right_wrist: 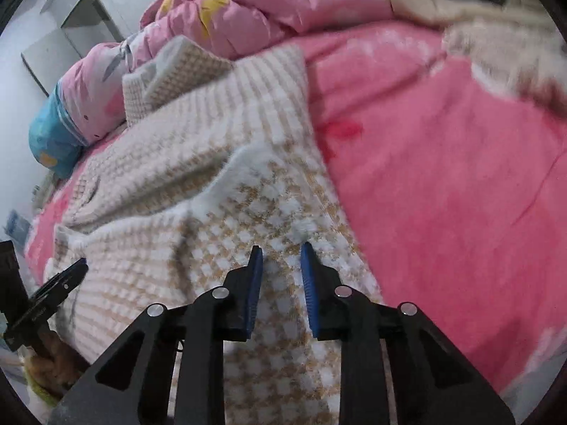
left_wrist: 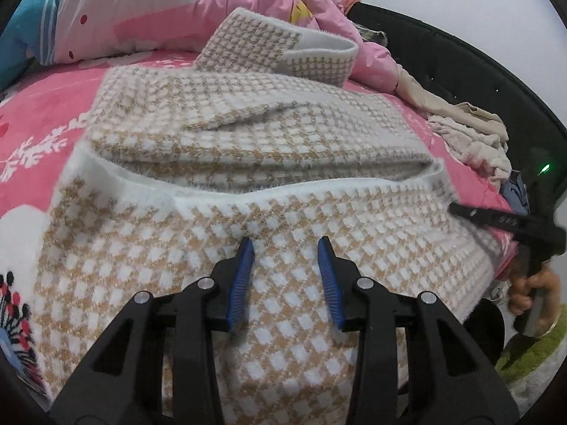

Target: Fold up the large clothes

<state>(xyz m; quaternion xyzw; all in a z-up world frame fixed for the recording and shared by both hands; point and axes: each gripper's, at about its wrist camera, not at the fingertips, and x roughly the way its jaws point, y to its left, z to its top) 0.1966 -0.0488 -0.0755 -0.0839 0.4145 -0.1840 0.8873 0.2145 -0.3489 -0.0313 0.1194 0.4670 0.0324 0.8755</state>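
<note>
A large beige-and-white houndstooth knit garment (left_wrist: 248, 131) lies partly folded on the pink bed sheet (left_wrist: 42, 113); its near part hangs over the bed edge. It also shows in the right wrist view (right_wrist: 198, 177). My left gripper (left_wrist: 286, 242) is open just above the near fabric, holding nothing. My right gripper (right_wrist: 281, 248) is open, narrower, over the garment's right edge near its white trim (right_wrist: 248, 163). The right gripper also shows at the right of the left wrist view (left_wrist: 457, 209), and the left gripper at the left of the right wrist view (right_wrist: 79, 265).
A pink quilt (left_wrist: 177, 3) is heaped at the back of the bed beside a blue pillow (right_wrist: 53, 138). Beige clothes (left_wrist: 471, 134) lie piled at the right against the dark bed frame (left_wrist: 460, 60). A white cabinet (right_wrist: 71, 28) stands by the wall.
</note>
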